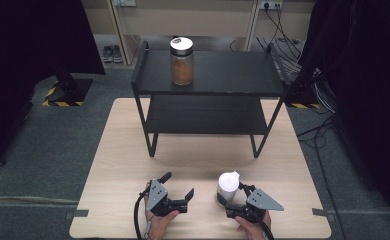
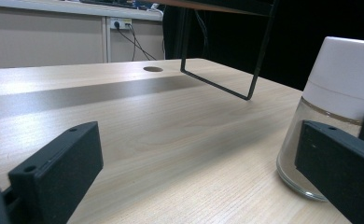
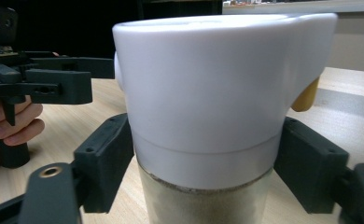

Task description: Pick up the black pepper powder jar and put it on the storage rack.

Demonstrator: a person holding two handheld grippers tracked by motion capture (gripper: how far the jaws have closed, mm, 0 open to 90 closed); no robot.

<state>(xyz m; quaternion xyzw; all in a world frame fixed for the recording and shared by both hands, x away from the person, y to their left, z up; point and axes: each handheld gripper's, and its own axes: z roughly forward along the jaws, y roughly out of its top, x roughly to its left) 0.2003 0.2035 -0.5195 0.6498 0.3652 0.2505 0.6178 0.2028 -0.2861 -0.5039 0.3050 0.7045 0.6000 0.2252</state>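
A glass jar (image 1: 228,186) with a tall white spouted lid and pale powder inside stands upright near the table's front edge. My right gripper (image 1: 232,195) has one jaw on each side of it. In the right gripper view, both pads touch the jar (image 3: 208,93) where lid meets glass, so the right gripper (image 3: 206,158) is shut on it. My left gripper (image 1: 178,185) rests a short way left of the jar, open with nothing between its jaws. In the left gripper view, the jar (image 2: 339,93) rises just behind the left gripper's (image 2: 199,154) right jaw.
A black two-tier shelf rack (image 1: 208,75) stands on the far half of the wooden table (image 1: 133,150). On its top shelf is a jar of brown powder (image 1: 181,62). A person's hands hold both grippers at the front edge. Cables lie on the floor at the right.
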